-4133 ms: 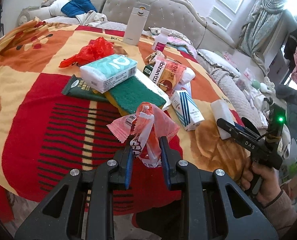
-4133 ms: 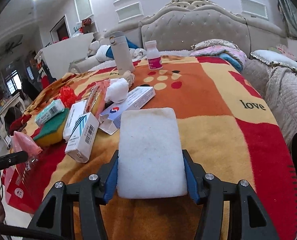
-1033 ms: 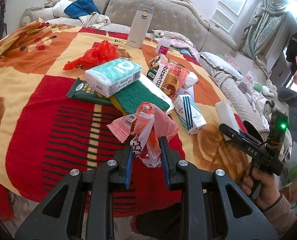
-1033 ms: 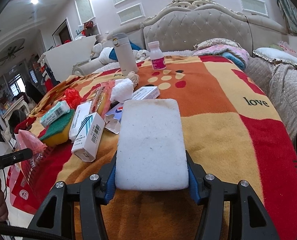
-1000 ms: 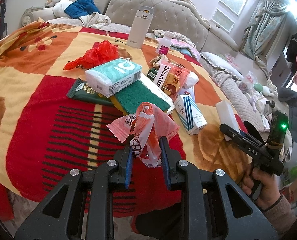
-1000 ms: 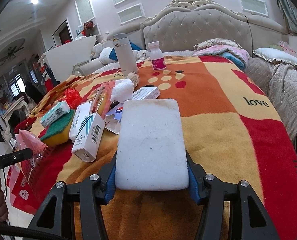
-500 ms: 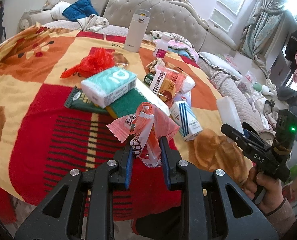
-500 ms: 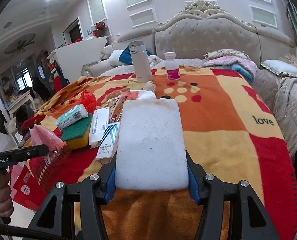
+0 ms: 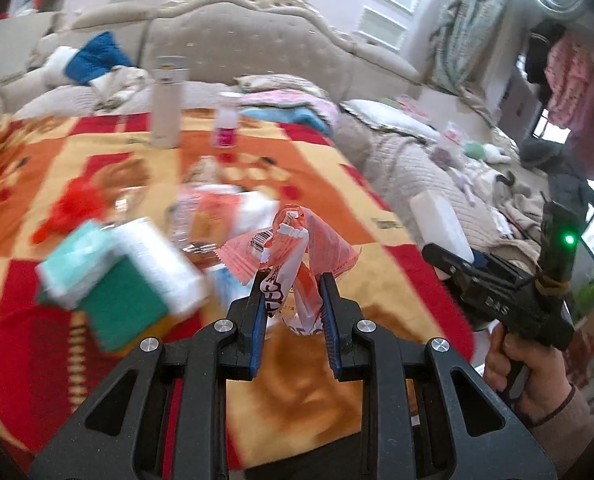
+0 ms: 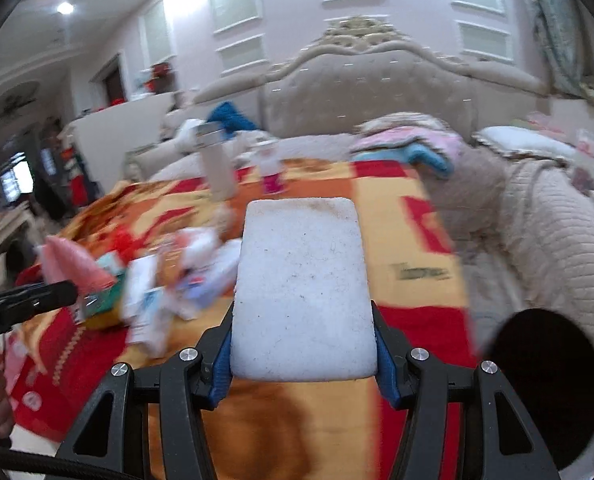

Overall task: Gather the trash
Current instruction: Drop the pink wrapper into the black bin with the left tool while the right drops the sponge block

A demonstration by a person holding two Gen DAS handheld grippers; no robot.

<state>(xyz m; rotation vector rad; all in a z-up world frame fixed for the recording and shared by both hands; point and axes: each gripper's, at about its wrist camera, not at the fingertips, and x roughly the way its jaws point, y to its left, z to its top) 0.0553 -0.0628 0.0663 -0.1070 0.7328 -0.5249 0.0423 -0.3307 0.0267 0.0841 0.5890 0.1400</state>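
My left gripper [image 9: 293, 292] is shut on a crumpled pink snack wrapper [image 9: 293, 252], held above the blanket-covered table [image 9: 305, 392]. The wrapper also shows at the left of the right wrist view as a pink wrapper [image 10: 71, 266] above the left gripper's black finger [image 10: 29, 300]. My right gripper [image 10: 303, 340] is shut on a white sponge block [image 10: 303, 284], clamped by its sides and lifted off the blanket [image 10: 409, 240]. In the left wrist view that sponge block [image 9: 441, 220] sticks out of the right gripper, which a hand [image 9: 529, 368] holds at the right.
Blurred clutter lies on the blanket: a teal tissue pack [image 9: 97, 260] on a green sponge [image 9: 125, 312], a red plastic bag [image 9: 73, 208], small cartons [image 10: 153, 312]. A white flask [image 9: 167, 104] and a pink-labelled bottle [image 9: 225, 122] stand at the far edge before a tufted sofa [image 9: 249, 44].
Both grippers have risen and swung, each keeping its load; the table clutter has dropped lower and blurred. The right gripper with the sponge now sits higher in the left wrist view.
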